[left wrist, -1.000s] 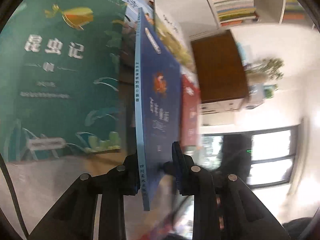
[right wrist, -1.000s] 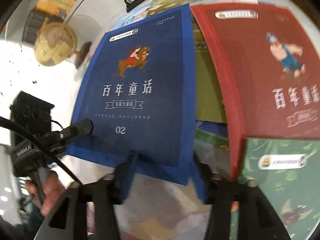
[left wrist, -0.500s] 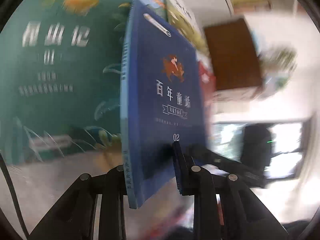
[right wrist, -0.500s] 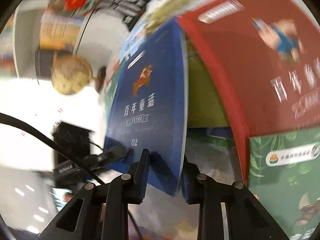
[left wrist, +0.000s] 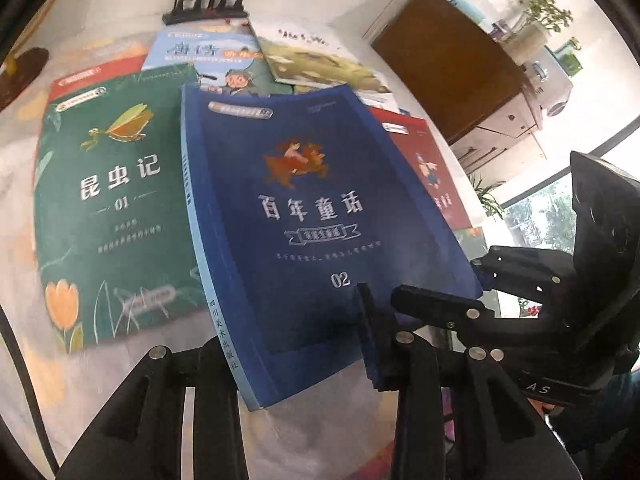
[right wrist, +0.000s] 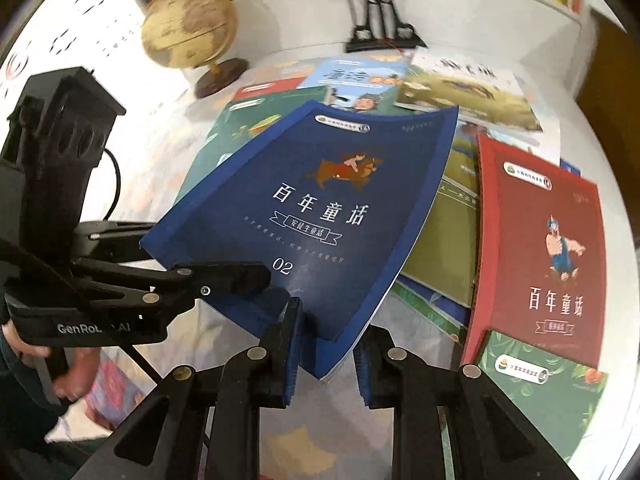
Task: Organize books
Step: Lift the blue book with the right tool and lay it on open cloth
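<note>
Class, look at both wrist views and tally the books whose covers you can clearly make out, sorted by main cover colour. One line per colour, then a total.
Dark blue: 1, the blue book held by both grippers
Red: 1, red book
Dark green: 1, green insect book
Light blue: 1, light blue book
White and olive: 1, picture book
Total: 5; others lie partly hidden.

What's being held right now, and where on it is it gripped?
The blue book: the left hand-held gripper clamps its bottom edge near the spine, the right hand-held gripper its bottom corner on the page side.
</note>
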Demonstrator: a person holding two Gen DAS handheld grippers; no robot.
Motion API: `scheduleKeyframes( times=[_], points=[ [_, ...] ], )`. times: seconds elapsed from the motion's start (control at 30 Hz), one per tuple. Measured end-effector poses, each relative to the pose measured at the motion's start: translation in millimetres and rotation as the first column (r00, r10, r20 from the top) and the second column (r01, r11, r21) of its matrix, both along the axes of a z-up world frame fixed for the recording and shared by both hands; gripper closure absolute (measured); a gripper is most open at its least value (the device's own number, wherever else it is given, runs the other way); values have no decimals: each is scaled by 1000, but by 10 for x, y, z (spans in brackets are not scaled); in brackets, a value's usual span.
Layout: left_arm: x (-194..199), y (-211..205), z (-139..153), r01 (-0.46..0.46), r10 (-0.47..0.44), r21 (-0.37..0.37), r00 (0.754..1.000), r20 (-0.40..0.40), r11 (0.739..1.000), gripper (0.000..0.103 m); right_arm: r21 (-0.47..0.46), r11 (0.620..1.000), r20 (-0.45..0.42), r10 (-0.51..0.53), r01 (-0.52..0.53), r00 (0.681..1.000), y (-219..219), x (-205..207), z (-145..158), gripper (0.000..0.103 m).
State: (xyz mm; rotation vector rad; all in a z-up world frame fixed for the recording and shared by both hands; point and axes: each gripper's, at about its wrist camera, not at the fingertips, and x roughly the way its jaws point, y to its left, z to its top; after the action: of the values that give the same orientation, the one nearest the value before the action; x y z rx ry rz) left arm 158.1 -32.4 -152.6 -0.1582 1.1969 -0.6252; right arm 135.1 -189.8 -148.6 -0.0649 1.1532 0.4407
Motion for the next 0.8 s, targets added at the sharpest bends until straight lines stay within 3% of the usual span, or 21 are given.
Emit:
scheduleKeyframes(
  times=[0.17,0.4,0.63,0.8],
  points=[
    [-347,50,150,-41,40,21,998,49,999,71,-88,988,79,131,-124,988,230,-282,98,81],
    [-859,37,416,-156,154,17,984,94,988,71,-99,968,181,245,-231,952,268,-726,399,80],
    [-1235,241,654,-277,271,18,950,155,961,71,-52,945,221,327,-324,919,358,-1010,589,80],
    [-1338,635,869,-357,346,13,915,207,934,71,-46,923,269,379,-381,885,718,-1091,773,80]
  ],
)
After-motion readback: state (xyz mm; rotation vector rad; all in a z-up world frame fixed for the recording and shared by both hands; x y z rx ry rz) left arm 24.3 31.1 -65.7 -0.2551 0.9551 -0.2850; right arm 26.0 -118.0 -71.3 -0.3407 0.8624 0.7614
